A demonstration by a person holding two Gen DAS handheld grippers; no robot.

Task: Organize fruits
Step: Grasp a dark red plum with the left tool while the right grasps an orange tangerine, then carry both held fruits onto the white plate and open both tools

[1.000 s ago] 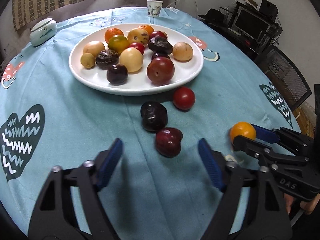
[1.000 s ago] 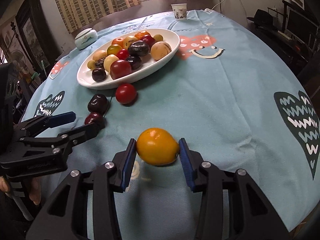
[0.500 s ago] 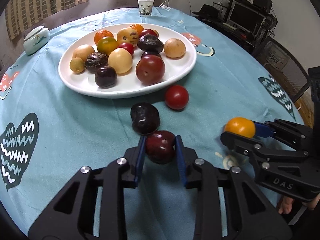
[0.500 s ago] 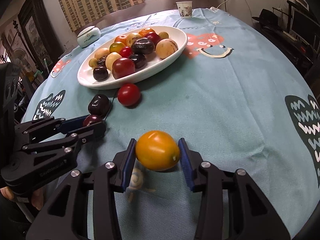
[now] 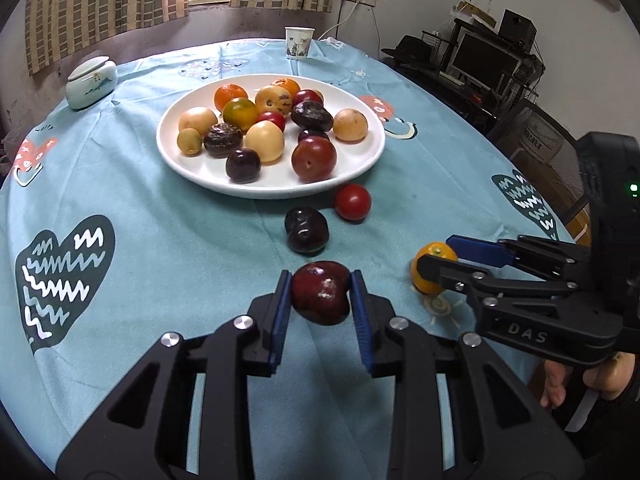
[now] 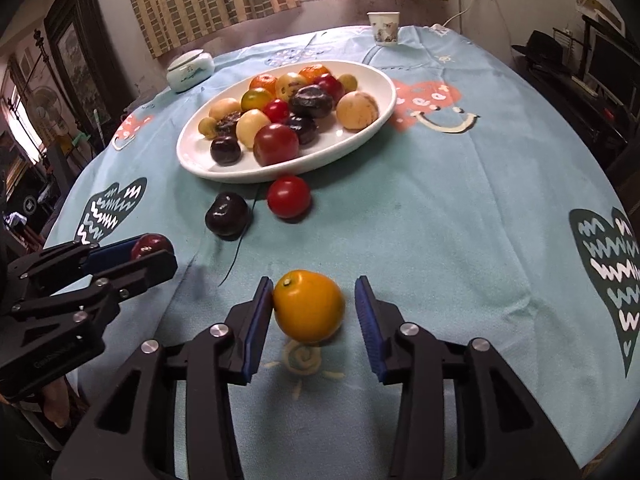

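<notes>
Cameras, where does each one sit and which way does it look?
Left wrist: sits on the left gripper, looks forward along its fingers, shut on the dark red fruit, toward the plate; the right gripper shows at right.
Right wrist: sits on the right gripper, looks forward past the orange fruit between its fingers toward the plate; the left gripper shows at left.
Shared: plate, both fruits, both grippers, paper cup.

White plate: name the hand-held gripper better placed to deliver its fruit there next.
Left. The left hand-held gripper has both pads on the dark red fruit, the white plate straight ahead. The right hand-held gripper shows a gap between one pad and the orange fruit, so its hold looks unsure.
</notes>
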